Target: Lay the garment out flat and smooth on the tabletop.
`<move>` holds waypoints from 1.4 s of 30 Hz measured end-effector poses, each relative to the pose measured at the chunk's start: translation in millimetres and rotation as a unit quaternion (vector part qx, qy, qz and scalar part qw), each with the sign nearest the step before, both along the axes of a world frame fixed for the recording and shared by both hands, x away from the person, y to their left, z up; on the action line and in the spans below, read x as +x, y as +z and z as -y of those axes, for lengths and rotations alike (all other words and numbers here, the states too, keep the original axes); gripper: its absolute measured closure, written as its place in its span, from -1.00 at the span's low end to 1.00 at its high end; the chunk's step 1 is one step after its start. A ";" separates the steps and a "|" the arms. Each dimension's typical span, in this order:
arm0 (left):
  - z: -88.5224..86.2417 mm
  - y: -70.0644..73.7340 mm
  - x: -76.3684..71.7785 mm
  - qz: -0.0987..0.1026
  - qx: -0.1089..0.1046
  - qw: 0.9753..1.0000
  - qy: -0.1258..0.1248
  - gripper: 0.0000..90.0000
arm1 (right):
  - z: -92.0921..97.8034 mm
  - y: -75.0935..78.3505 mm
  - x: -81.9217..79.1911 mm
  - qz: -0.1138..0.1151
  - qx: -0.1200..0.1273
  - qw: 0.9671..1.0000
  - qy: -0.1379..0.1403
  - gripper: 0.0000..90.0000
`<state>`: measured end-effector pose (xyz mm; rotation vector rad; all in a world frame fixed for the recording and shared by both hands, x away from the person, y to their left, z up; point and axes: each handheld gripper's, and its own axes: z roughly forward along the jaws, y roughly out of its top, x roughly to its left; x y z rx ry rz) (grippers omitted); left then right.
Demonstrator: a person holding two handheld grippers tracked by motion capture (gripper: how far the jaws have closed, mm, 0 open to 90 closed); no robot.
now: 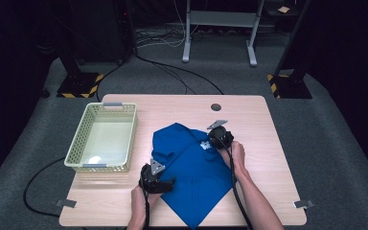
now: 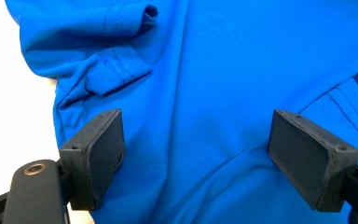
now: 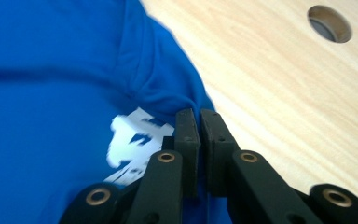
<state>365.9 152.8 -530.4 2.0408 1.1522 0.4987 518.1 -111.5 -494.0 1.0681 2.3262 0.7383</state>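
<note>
Blue shirt (image 1: 191, 177) lies spread on the wooden table (image 1: 263, 143), just right of the empty basket (image 1: 103, 136); work in hand looks like folding it. Right gripper (image 3: 199, 122) has its jaws pinched together on a fold of cloth at the shirt's far edge, beside a white print (image 3: 130, 140); left gripper (image 2: 196, 154) hovers with jaws spread wide over the near-left cloth, holding nothing. Next move, likely: the left needs to close on an edge so both can lift and fold together.
</note>
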 end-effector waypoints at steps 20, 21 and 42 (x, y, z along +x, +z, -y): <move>-0.1 0.0 0.0 0.000 0.000 1.000 -0.001 -0.59 | 8.8 3.9 46.3 0.012 0.022 0.997 -0.069 0.89; -0.1 0.0 0.0 0.000 0.000 1.000 -0.001 -0.59 | 10.4 3.0 48.6 0.008 0.026 0.997 -0.076 0.88; 0.0 -0.1 0.0 0.000 0.000 1.000 0.000 -0.59 | 34.1 11.5 35.7 -0.014 0.083 0.991 -0.108 -0.13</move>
